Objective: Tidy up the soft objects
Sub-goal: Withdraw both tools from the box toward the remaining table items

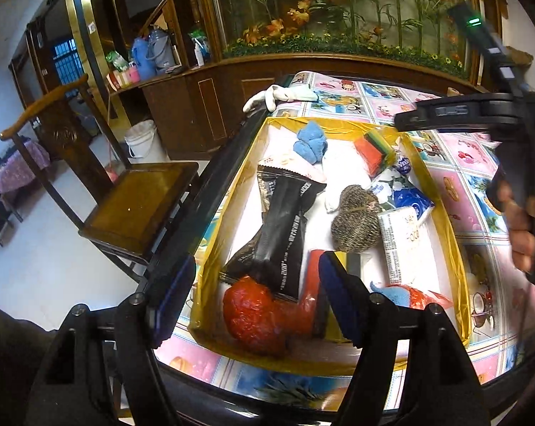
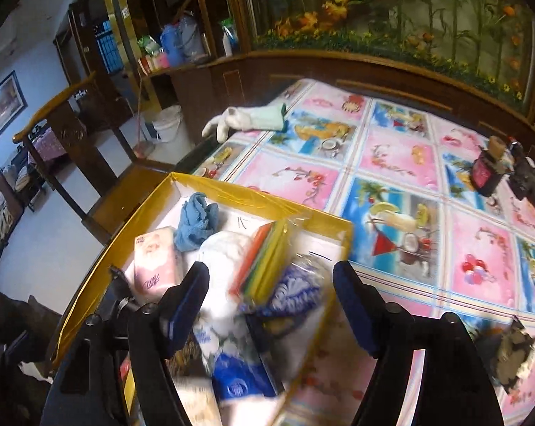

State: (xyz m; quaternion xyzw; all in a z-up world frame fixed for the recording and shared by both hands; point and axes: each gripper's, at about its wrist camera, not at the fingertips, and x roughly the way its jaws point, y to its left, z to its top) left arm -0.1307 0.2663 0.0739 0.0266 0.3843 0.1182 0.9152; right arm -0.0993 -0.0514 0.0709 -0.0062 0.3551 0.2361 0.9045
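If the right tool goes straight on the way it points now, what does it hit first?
Probably the clear bag of coloured cloths in the yellow box, lying between the right tool's open jaws; depth is hard to judge.

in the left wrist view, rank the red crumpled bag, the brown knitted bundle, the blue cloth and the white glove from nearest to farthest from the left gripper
1. red crumpled bag, box's near end, by the left gripper
2. brown knitted bundle, mid-box
3. blue cloth, box's far end
4. white glove, outside the box, on the table's far edge
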